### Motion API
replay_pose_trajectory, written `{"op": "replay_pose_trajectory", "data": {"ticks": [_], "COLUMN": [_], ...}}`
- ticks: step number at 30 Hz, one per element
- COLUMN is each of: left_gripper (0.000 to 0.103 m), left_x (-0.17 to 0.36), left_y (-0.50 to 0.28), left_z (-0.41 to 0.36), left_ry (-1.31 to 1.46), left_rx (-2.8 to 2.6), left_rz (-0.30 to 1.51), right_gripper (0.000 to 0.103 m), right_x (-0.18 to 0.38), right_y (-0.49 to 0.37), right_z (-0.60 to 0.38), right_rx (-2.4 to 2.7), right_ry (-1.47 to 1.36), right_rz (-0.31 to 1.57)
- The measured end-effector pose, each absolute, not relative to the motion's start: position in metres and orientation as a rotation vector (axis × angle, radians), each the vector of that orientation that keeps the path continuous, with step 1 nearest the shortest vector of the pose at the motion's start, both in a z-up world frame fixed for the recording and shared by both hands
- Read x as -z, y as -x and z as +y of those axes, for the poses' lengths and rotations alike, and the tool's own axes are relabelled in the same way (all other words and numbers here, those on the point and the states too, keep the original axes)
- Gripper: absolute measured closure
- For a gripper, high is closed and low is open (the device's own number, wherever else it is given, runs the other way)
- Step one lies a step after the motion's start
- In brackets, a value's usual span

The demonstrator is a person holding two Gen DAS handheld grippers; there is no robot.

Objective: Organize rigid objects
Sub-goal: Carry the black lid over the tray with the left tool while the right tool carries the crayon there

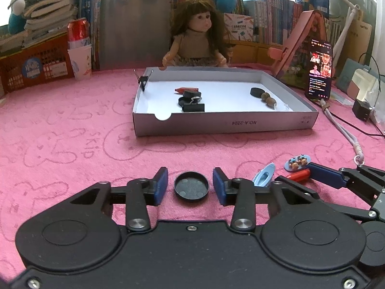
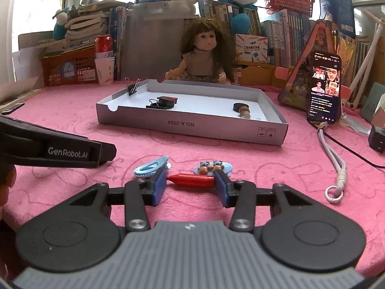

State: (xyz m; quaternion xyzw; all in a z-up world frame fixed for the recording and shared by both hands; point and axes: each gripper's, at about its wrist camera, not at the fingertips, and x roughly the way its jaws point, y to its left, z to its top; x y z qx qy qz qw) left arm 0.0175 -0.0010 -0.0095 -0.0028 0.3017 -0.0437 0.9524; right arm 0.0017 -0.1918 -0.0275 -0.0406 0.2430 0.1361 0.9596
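Black lid (image 1: 191, 186) sits between my left gripper (image 1: 190, 184) jaws, spread, untouched; rigid, light, slick: grip its rim. Right gripper (image 2: 190, 185) jaws bracket red crayon (image 2: 191, 180).

Left claw (image 1: 190, 184) parted; right claw (image 2: 190, 184) low, gaping.

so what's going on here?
A person is sorting small items into the grey box. The left gripper is open around a black cap on the pink cloth, pads not touching it. The right gripper straddles a red crayon; contact is unclear. Clips and other bits are already in the box.
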Motion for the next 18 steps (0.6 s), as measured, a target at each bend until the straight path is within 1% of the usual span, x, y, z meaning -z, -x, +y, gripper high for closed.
{"op": "replay_pose_trajectory", "data": {"ticks": [2,9,10,11,12,18], "left_gripper": [0.06,0.06,0.063,0.071,0.073,0.073], "left_x": [0.009,0.018,0.019,0.02,0.02,0.015], "left_y": [-0.016,-0.017,-0.017,-0.017,-0.016,-0.021], "left_z": [-0.003,-0.007,-0.007,-0.007,-0.007,-0.004], "left_ry": [-0.014,-0.034,-0.04,-0.043,-0.045,-0.025], "left_rx": [0.09,0.078,0.074,0.072,0.072,0.083], "left_rz": [0.602,0.598,0.592,0.586,0.58,0.589], "right_gripper": [0.053,0.053,0.053,0.053,0.053,0.053], "right_x": [0.027,0.022,0.021,0.021,0.02,0.014], "right_y": [-0.001,-0.002,-0.003,-0.004,-0.005,-0.015], "right_z": [-0.193,-0.199,-0.2,-0.202,-0.203,-0.213], "right_rx": [-0.275,-0.27,-0.268,-0.266,-0.264,-0.253], "right_ry": [0.078,0.064,0.061,0.057,0.053,0.01], "right_rz": [0.488,0.476,0.476,0.476,0.477,0.484]}}
